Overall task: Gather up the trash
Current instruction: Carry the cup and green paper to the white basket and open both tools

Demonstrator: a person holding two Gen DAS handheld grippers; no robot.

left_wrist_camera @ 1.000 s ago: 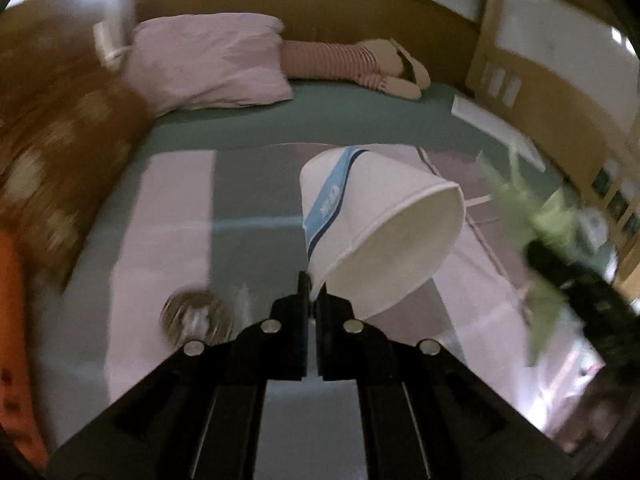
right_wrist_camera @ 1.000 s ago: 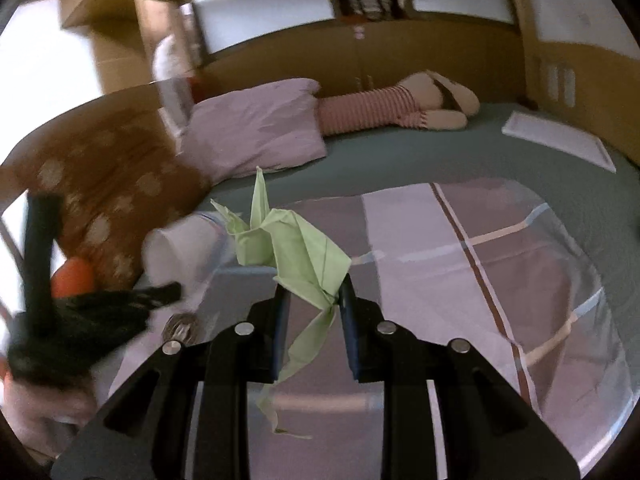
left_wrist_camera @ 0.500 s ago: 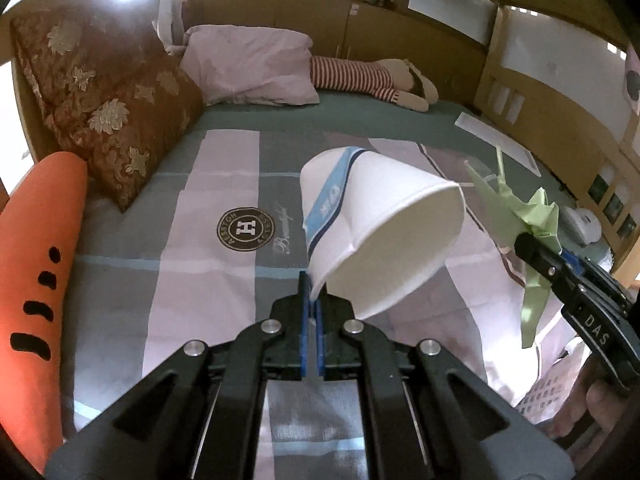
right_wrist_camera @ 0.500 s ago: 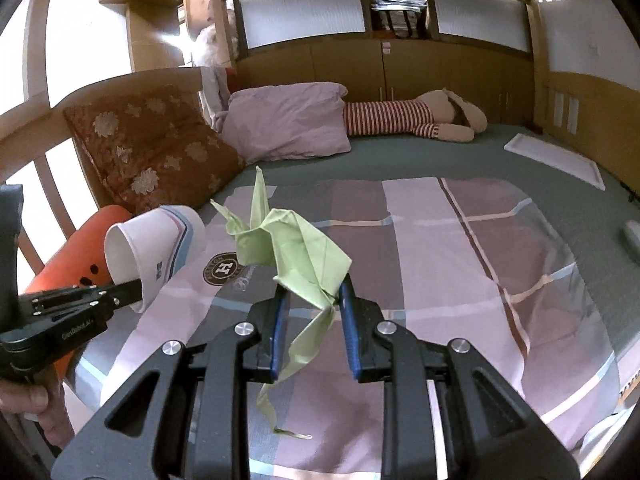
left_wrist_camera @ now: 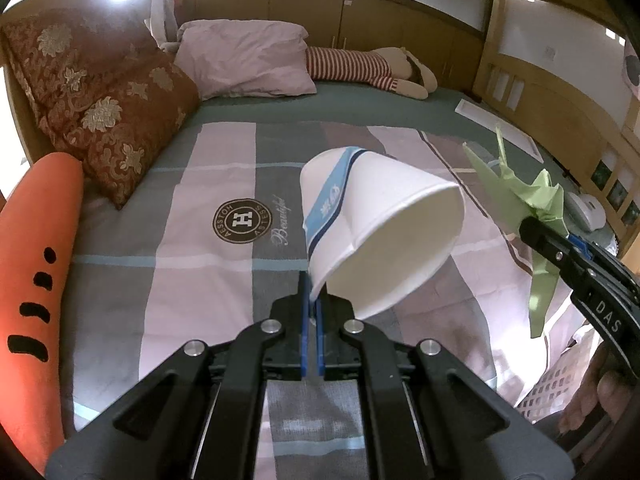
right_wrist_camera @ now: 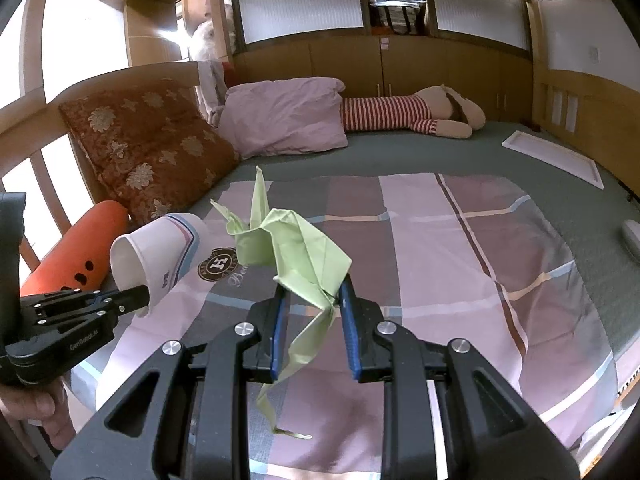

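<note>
Both light and crushable: the left gripper (left_wrist_camera: 312,312) pinches the white paper cup's (left_wrist_camera: 380,232) rim, the right gripper (right_wrist_camera: 310,304) clamps crumpled green paper (right_wrist_camera: 296,256).

The plaid blanket (right_wrist_camera: 460,264) lies bare ahead; cushion (right_wrist_camera: 148,148), orange bolster (left_wrist_camera: 32,280) crowd the left; a basket (left_wrist_camera: 548,392), seemingly, lower right.

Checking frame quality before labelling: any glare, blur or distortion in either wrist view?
Left wrist: sharp; blown-out glare at top left above the brown cushion; fisheye bends the walls; paper cup crisp. Right wrist: sharp; overexposed windows at left; green paper crisp; dark vignette in the corners.
</note>
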